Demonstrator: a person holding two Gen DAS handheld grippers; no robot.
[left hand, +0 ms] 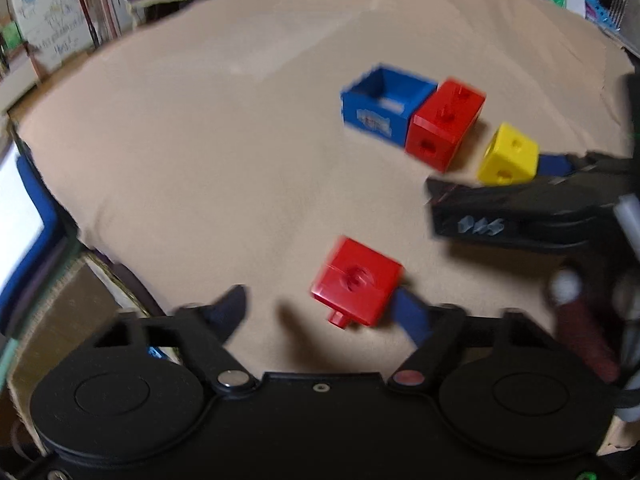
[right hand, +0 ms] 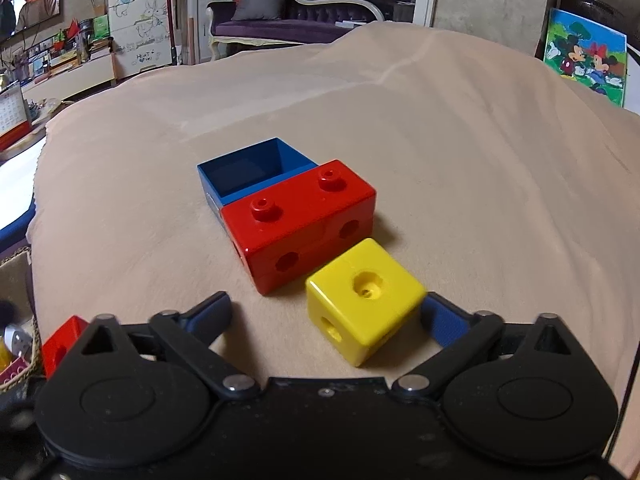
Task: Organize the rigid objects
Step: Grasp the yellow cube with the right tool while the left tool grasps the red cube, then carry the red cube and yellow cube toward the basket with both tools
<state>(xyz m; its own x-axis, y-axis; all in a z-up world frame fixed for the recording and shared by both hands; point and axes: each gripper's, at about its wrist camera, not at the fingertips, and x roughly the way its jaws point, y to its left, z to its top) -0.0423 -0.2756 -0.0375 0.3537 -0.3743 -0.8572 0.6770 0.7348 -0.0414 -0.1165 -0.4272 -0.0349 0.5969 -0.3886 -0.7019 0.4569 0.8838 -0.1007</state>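
Observation:
A blue open box [right hand: 256, 170] sits mid-cloth with a long red two-stud block [right hand: 300, 224] tight against its near side; both also show in the left wrist view, the box [left hand: 384, 104] and the long block [left hand: 446, 124]. My right gripper [right hand: 326, 316] is open; a yellow cube [right hand: 362, 300] lies between its fingers, touching the right one. The yellow cube [left hand: 508, 156] also shows in the left wrist view. My left gripper [left hand: 320, 312] is open; a small red cube [left hand: 356, 280] lies by its right finger.
A beige cloth [right hand: 460, 160] covers the table. A basket with small items [right hand: 16, 344] stands at the left edge. A Mickey Mouse picture book [right hand: 584, 56] leans at the back right. The right gripper's black body [left hand: 520, 216] reaches in from the right.

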